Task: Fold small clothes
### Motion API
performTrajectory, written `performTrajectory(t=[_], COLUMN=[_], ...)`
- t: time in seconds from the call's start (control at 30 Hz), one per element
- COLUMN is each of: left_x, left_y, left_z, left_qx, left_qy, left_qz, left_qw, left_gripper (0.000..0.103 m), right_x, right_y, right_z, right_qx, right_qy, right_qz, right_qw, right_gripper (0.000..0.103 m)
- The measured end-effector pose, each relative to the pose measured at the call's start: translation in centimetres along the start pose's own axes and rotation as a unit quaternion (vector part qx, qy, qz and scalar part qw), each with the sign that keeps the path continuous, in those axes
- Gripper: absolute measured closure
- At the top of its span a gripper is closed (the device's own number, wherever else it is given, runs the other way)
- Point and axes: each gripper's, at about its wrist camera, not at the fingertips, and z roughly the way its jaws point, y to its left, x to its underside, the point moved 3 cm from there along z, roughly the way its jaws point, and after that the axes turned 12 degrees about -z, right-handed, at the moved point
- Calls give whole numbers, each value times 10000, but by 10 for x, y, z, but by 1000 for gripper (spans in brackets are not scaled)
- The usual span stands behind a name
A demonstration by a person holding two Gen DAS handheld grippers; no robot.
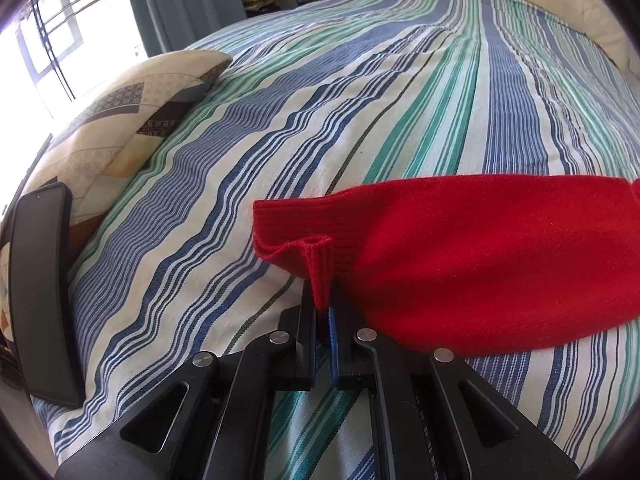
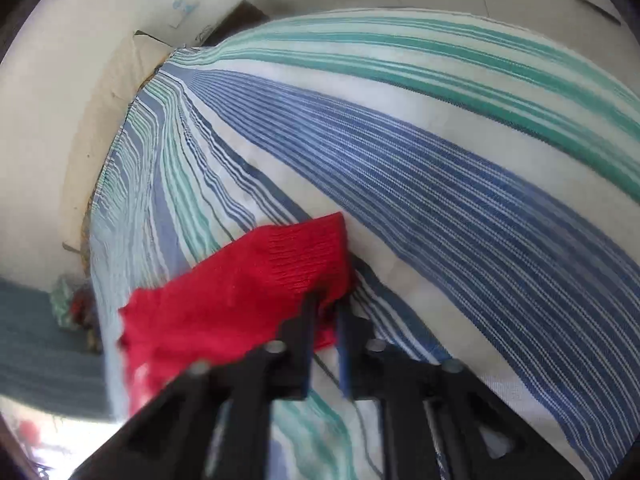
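A red knit garment (image 1: 460, 256) lies stretched across a striped blue, green and white bedsheet (image 1: 320, 120). My left gripper (image 1: 323, 308) is shut on a pinched fold of its ribbed hem at the garment's left end. In the right wrist view the same red garment (image 2: 240, 300) hangs and bunches to the left, blurred. My right gripper (image 2: 326, 312) is shut on its ribbed edge, just above the bedsheet (image 2: 440, 160).
A patterned cream pillow (image 1: 132, 116) lies at the left of the bed, with a black phone (image 1: 40, 292) beside it. A window and grey curtain (image 1: 180, 4) stand behind. A pale wall (image 2: 60, 120) borders the bed's far edge.
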Motion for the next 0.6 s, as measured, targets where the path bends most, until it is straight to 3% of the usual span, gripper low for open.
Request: performTrajectory(t=[0.07, 0.17, 0.3, 0.5, 0.53, 0.57, 0.6], left_x=[0, 0, 1, 1, 0, -2, -3], left_y=[0, -2, -2, -9, -8, -4, 3], left_z=[1, 2, 4, -4, -9, -14, -21], left_qx=[19, -35, -35, -251, -254, -298, -340], left_qy=[9, -16, -21, -153, -153, -129, -65], left_qz=[-15, 36, 42, 268, 237, 176, 108], left_qw=[10000, 10000, 10000, 9992, 9993, 9993, 9993], left_gripper=[98, 98, 98, 95, 90, 69, 36], right_x=[-7, -6, -5, -3, -2, -1, -1], right_y=[5, 4, 11, 14, 17, 18, 18], right_z=[2, -5, 3, 10, 8, 5, 0], right_qx=[558, 1532, 1921, 2034, 1978, 1839, 1704], right_qy=[-127, -186, -63, -138, -184, -225, -245], right_qz=[-200, -748, -1127, -1463, -1570, -1614, -1585], right_qw=[9982, 9852, 9749, 9680, 9674, 9693, 9722], right_gripper=[100, 101, 101, 101, 97, 86, 77])
